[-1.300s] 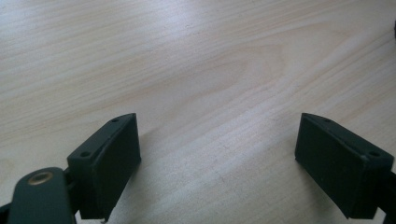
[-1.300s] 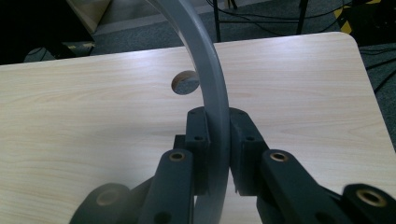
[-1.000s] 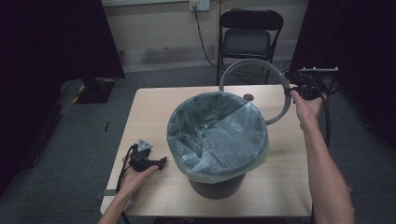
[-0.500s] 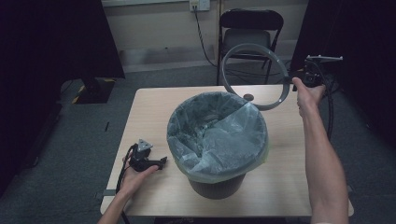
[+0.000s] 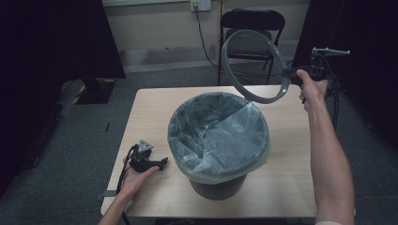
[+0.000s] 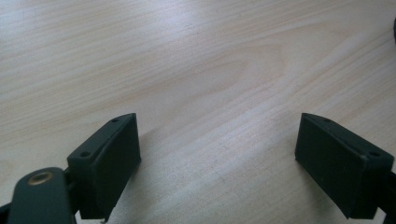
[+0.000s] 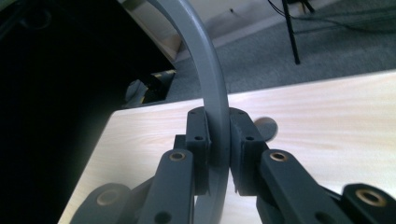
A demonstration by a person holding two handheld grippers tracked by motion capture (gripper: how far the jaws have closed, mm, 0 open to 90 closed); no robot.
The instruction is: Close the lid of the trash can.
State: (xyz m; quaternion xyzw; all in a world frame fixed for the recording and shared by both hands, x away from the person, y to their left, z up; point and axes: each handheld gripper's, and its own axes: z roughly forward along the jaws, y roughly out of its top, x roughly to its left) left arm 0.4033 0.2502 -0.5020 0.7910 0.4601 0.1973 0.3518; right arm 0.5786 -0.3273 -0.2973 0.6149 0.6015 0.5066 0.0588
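Ring (image 5: 253, 65), clamped in the right gripper (image 5: 293, 75), has been raised and tilted upright beyond the bin's (image 5: 218, 140) far rim, freeing the liner (image 5: 225, 136); the left gripper (image 5: 162, 162) rests gaping near the table's (image 5: 291, 187) left edge.

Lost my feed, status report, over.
Right gripper shut on grey ring, raised behind the lined bin. Left gripper open, resting on table. Nothing in the way.

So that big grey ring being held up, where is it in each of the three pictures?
High view: the grey ring is raised at upper right, above the bin's far rim, clamped by the right gripper.
Left gripper view: no ring here; open jaws over bare wood.
Right gripper view: the ring rises from bottom centre, pinched between the jaws.
Shared landmark: the wooden table.
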